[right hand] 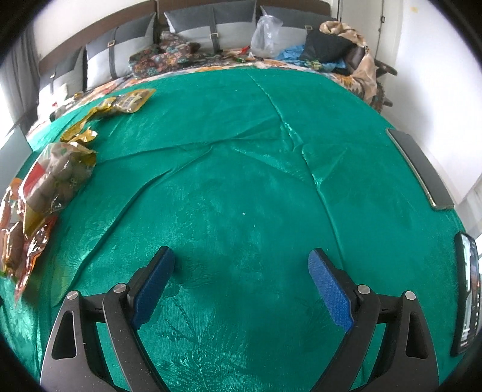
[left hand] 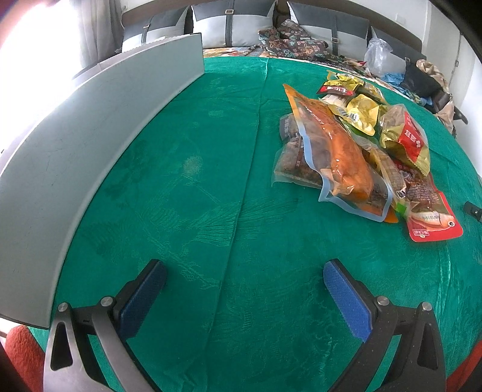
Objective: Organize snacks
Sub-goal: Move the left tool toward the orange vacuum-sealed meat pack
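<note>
Both grippers hang empty with jaws spread wide over the green cloth (right hand: pixel 241 181) on the tabletop: the left gripper (left hand: pixel 244 273) nearest, the right gripper (right hand: pixel 241 260) likewise. Beyond, to the left gripper's right, the snack packets (left hand: pixel 355 144) lie heaped together. A grey board (left hand: pixel 90 144) stands along the left edge. Cushions (left hand: pixel 229 24) line the far side.

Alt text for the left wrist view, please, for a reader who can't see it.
The open, empty left gripper hovers over a green tablecloth. A pile of snack packets lies ahead to the right, topped by an orange pouch. A grey panel stands along the left edge.
</note>
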`<state>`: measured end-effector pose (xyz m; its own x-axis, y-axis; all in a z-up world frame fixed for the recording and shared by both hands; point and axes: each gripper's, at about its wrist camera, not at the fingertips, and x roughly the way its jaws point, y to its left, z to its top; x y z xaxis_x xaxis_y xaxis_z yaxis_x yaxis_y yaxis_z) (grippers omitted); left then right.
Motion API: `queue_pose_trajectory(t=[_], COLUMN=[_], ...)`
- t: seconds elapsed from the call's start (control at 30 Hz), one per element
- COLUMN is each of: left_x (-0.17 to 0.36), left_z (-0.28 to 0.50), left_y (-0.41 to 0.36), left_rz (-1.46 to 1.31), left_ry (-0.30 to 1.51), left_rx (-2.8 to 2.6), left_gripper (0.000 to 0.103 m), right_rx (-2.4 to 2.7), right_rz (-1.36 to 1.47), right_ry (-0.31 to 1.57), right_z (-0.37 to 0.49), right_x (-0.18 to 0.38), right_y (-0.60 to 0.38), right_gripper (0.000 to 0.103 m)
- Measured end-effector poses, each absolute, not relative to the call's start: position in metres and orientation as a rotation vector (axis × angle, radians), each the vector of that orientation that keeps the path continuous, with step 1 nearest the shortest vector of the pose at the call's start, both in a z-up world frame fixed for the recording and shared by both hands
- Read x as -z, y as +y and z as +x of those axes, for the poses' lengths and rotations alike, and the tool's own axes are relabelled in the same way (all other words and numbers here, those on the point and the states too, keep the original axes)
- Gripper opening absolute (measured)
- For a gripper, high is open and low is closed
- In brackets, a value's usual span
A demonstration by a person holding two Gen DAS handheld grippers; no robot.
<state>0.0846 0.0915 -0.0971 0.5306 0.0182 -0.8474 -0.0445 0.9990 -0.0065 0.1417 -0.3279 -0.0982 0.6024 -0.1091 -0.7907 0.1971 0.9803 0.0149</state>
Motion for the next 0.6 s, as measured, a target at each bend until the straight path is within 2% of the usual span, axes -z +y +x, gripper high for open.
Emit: queue_pose_trajectory(t=[0.6], left_x=[0.0967], left_z=[0.0872], left_y=[0.0911], left_rz=[-0.016], left_ry=[1.034], left_rx=[-0.009], left_gripper=[0.103], right_rx=[0.178], right_rz=[0.104], right_ry=[0.908], right_z=[0.1416], right_x=[0.0980], right_y=[-0.3276], right_gripper=[0.093])
